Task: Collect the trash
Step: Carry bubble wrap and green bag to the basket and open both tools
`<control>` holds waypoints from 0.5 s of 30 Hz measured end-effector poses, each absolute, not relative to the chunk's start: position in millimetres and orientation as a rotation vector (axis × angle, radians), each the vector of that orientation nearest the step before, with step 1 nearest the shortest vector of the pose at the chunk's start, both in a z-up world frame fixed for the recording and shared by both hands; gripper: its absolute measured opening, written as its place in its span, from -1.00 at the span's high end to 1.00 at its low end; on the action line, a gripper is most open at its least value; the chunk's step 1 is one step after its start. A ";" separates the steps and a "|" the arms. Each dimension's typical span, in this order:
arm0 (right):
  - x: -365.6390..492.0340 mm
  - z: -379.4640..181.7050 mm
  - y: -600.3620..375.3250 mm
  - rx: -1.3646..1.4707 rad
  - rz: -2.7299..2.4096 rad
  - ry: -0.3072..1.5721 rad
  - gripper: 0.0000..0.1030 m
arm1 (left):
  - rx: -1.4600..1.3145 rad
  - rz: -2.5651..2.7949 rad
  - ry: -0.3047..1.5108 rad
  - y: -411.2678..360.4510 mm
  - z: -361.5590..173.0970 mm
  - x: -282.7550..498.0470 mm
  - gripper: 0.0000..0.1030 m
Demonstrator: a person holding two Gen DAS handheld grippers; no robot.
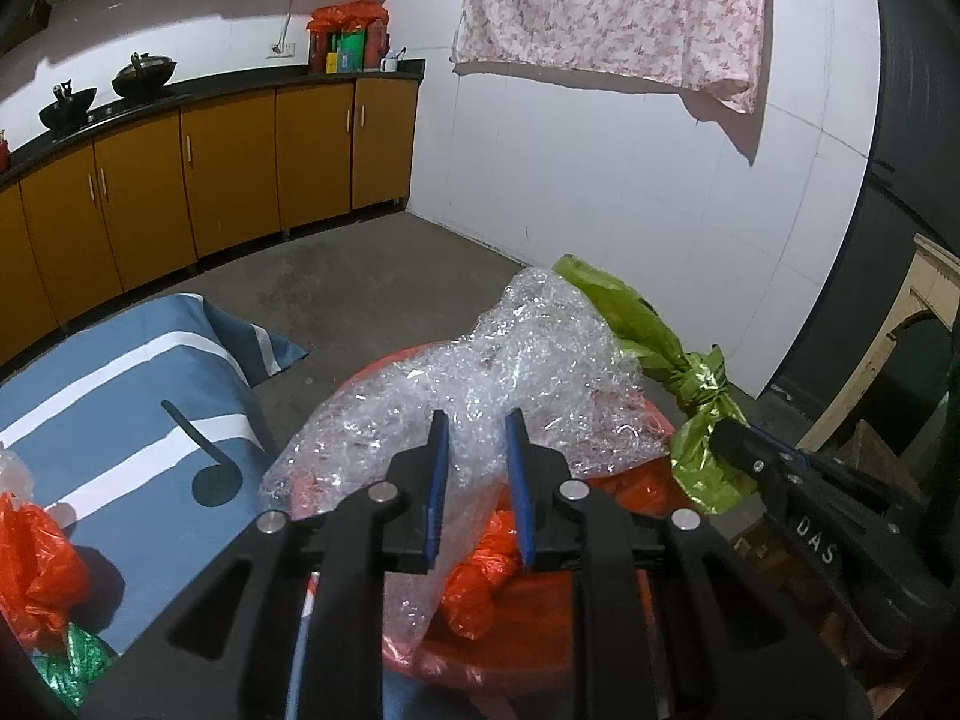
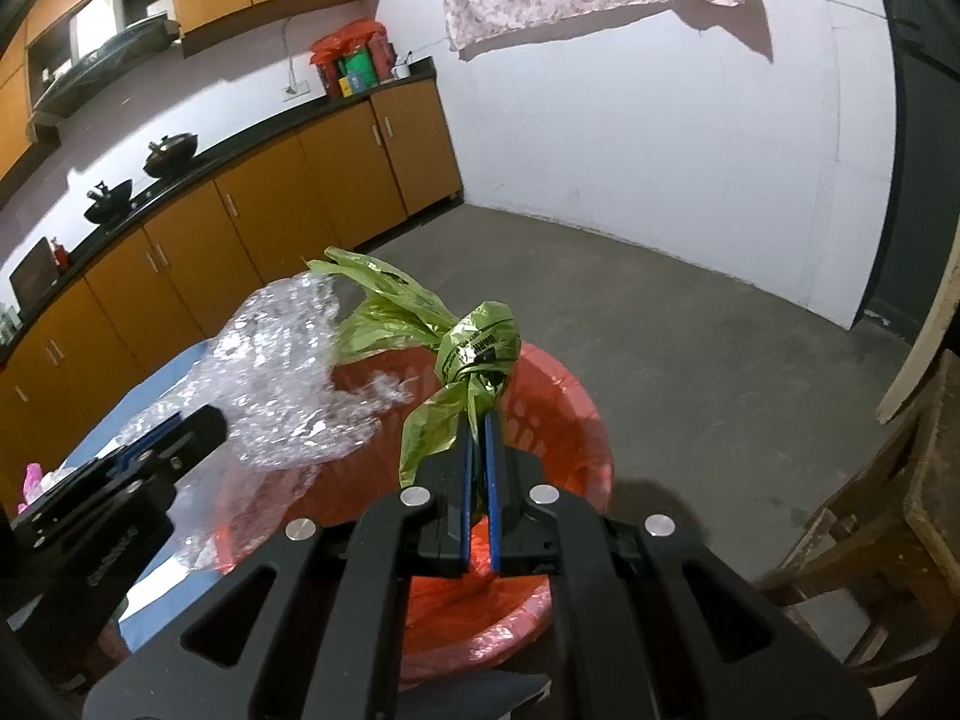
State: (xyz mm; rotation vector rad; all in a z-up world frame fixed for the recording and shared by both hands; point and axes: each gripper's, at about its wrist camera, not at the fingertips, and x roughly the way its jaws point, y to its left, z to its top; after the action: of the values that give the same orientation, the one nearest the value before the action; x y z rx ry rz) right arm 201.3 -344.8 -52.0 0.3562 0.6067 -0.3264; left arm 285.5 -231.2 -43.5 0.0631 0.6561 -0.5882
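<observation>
Both claws hang over the red bin (image 2: 576,420), the left claw (image 1: 477,420) narrowly pinching clear bubble wrap (image 1: 510,360), the right claw (image 2: 478,420) clamped on the knotted green bag (image 2: 474,354), apparently poised for dropping in.

One round red plastic basin (image 2: 576,420) sits at lower centre. One crumpled clear bubble-wrap sheet (image 1: 480,372) and one knotted green plastic bag (image 2: 474,354) are above it. Two black woks (image 1: 144,75) stand upper left. One pink floral cloth (image 1: 612,6) hangs at top.
</observation>
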 end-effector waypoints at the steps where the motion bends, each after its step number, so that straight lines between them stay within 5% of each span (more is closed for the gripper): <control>1: 201.8 -52.4 -345.8 0.356 -0.323 0.610 0.91 | 0.063 -0.585 0.660 -232.5 -45.7 285.9 0.57; 6: 202.7 -57.7 -348.3 0.360 -0.312 0.628 0.87 | 0.064 -0.577 0.675 -234.5 -51.8 289.2 0.41; 12: 200.6 -58.4 -348.8 0.363 -0.302 0.619 0.35 | 0.059 -0.573 0.678 -233.5 -54.7 290.8 0.22; 15: 199.1 -59.9 -347.8 0.354 -0.304 0.621 0.33 | 0.060 -0.564 0.678 -231.6 -54.8 290.2 0.18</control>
State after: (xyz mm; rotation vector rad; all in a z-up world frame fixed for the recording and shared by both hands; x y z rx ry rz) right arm 199.1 -347.8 -59.9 0.3540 0.6212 -0.3040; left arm 290.2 -231.6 -54.8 0.0605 0.6784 -0.5640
